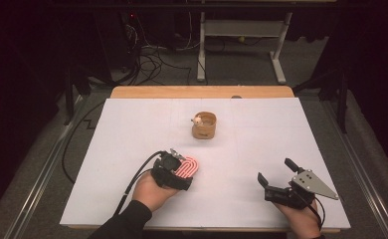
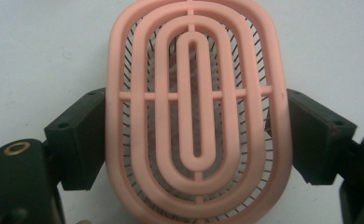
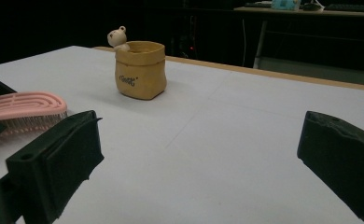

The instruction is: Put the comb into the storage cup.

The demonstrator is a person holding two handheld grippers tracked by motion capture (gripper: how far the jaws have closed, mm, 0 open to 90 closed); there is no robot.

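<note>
Gripping from both sides, the left tool (image 2: 189, 135) has its black jaws against the two long edges of the pink brush (image 2: 196, 112), which lies flat on the white surface (image 1: 132, 124), ribbed oval back up and bristles down. Seen from above, this tool (image 1: 182, 172) sits at the near left, with the hand (image 1: 152, 191) behind it and a dark sleeve coming in from the bottom edge. Its cable (image 1: 137, 179) trails back over the near edge.

Right tool (image 1: 274, 172): near right, jaws wide apart, nothing between them. It hovers low over bare surface, well apart from the brush. Grey three-cornered plate (image 1: 314, 183) on top of it, hand (image 1: 301, 219) below it at the bottom edge.

Farther out, near the middle of the surface: a small tan cup (image 1: 204, 125), upright, with a pale bear figure (image 1: 197, 120) at its rim. From the right tool's side the cup (image 3: 140, 70) stands beyond the brush (image 3: 26, 109), apart from it.

Beyond the far wooden edge: dark floor with loose cables (image 1: 152, 59) and a white frame (image 1: 242, 45).
</note>
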